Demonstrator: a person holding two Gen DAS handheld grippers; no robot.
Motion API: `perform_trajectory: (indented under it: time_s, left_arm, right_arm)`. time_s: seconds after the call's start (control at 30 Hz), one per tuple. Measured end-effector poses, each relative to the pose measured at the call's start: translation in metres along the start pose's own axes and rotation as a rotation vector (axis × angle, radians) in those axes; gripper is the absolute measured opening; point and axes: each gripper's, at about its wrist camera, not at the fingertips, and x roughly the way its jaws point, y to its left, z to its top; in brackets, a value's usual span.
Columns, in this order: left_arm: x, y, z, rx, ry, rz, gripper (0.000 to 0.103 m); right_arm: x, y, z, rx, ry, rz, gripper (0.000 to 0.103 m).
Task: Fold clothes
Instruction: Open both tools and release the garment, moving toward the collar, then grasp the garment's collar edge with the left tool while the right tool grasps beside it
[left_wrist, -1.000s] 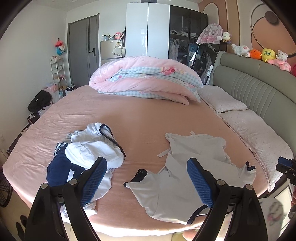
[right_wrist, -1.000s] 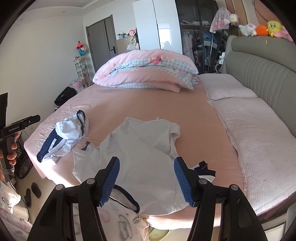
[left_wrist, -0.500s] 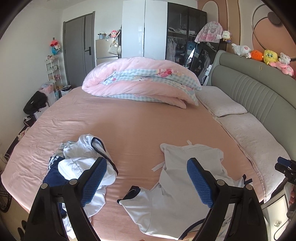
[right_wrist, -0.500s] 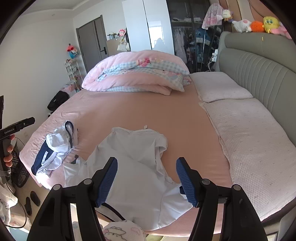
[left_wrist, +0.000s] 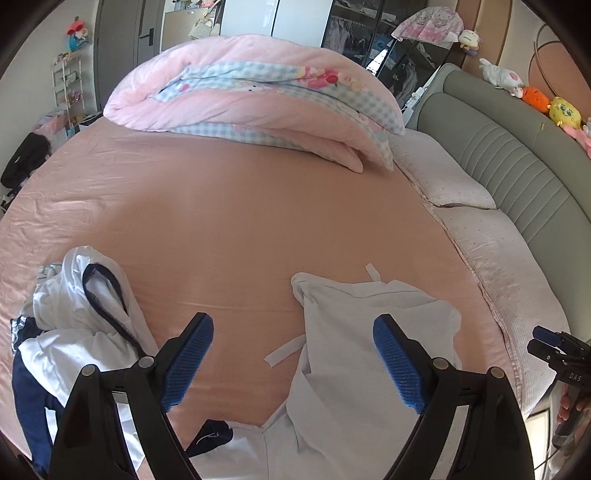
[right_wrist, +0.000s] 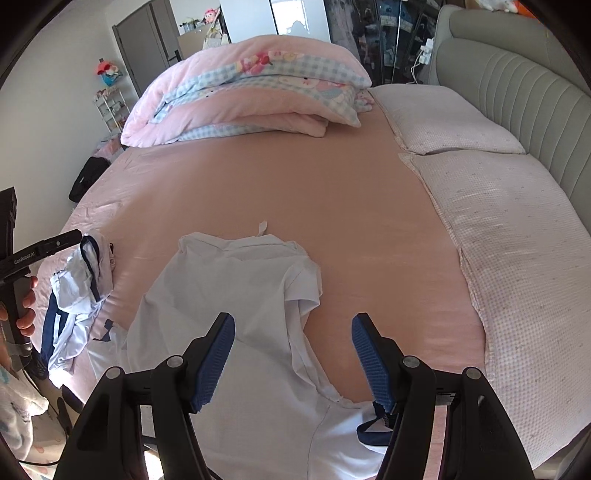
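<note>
Hovering wide open and empty, both grippers (left gripper (left_wrist: 293, 363), right gripper (right_wrist: 293, 363)) are facing the white shirt (right_wrist: 236, 295) lying lengthwise away from them, right one nearer.

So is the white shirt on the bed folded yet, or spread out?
Spread out, not folded: the white shirt lies mostly flat on the pink sheet, wrinkled, sleeves out to both sides.

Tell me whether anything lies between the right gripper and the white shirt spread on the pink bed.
Nothing visible does. The right gripper hangs open right over the white shirt; the crumpled white and navy clothes pile lies apart, off to the left.
</note>
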Motion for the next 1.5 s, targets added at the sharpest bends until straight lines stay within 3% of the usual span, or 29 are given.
perform_trajectory:
  time_s: [0.2,0.47,0.77,1.1,1.23,1.3,1.43,1.5]
  left_arm:
    - [0.057,0.001,0.013,-0.013,0.066,-0.002,0.089]
    - [0.119,0.009,0.018,-0.035,0.16,-0.008,0.089]
    - [0.163,0.011,0.025,-0.029,0.228,-0.015,0.089]
    - [0.204,0.012,0.028,-0.071,0.311,-0.079,0.087]
    - [0.218,0.013,0.026,-0.117,0.36,-0.15,0.079]
    - [0.222,0.01,0.024,-0.105,0.371,-0.147,0.073]
    - [0.221,0.003,0.022,-0.077,0.37,-0.145,0.072]
    - [0.221,0.0,0.021,-0.076,0.374,-0.164,0.066]
  right_arm:
    - [0.048,-0.023,0.018,0.132,0.089,0.068,0.065]
    - [0.102,-0.068,0.026,0.445,0.136,0.227,0.065]
    - [0.162,-0.072,0.052,0.476,0.222,0.204,0.065]
    - [0.217,-0.084,0.049,0.675,0.304,0.29,0.065]
    - [0.231,-0.094,0.029,0.842,0.388,0.364,0.065]
    - [0.237,-0.098,0.019,0.898,0.421,0.391,0.065]
    - [0.235,-0.099,0.017,0.893,0.415,0.406,0.065]
    - [0.238,-0.096,0.019,0.88,0.417,0.392,0.065]
